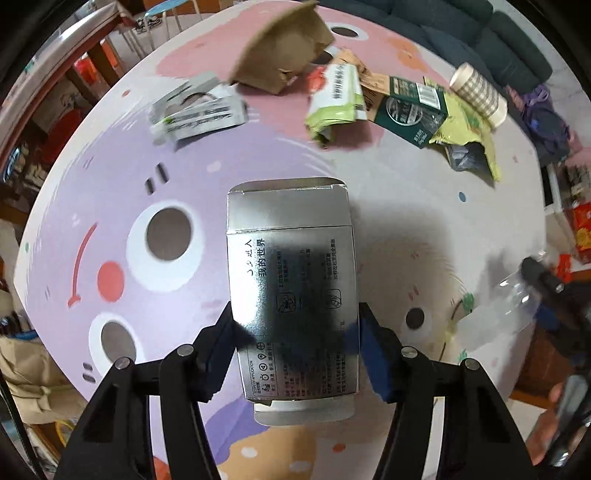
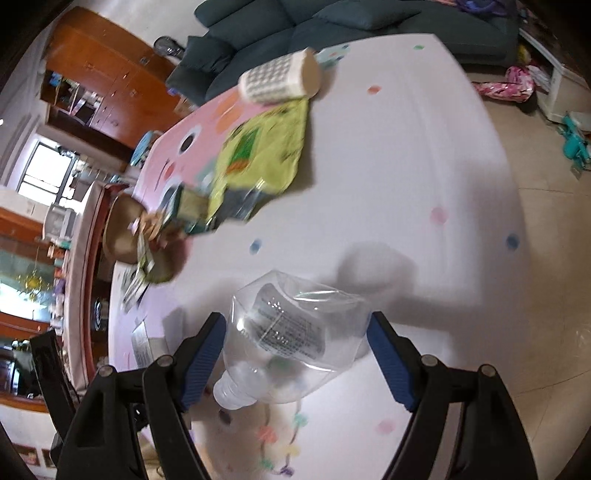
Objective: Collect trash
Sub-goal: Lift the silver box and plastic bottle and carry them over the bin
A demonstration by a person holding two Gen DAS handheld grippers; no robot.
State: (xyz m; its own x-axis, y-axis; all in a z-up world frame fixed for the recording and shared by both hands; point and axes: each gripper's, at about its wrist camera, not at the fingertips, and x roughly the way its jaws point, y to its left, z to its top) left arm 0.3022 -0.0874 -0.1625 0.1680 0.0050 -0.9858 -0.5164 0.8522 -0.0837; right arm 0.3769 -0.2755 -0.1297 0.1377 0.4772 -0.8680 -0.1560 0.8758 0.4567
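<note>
My left gripper [image 1: 295, 343] is shut on a silver carton box [image 1: 291, 280] with black print, held above the cartoon-printed table [image 1: 122, 184]. My right gripper [image 2: 295, 347] is shut on a crushed clear plastic bottle [image 2: 291, 339], cap end toward the camera; it also shows at the right edge of the left wrist view [image 1: 517, 306]. More trash lies at the table's far side: a brown paper bag [image 1: 284, 55], a grey-white flattened box [image 1: 195, 107], a green-white pouch [image 1: 336, 99], a dark green packet [image 1: 413, 110], a yellow-green wrapper [image 2: 262, 155] and a checkered paper cup [image 2: 280, 77].
A dark sofa [image 2: 332, 26] stands beyond the table. Wooden cabinets [image 2: 110, 85] are at the left. Tiled floor with toys [image 2: 572, 140] lies to the right of the table edge.
</note>
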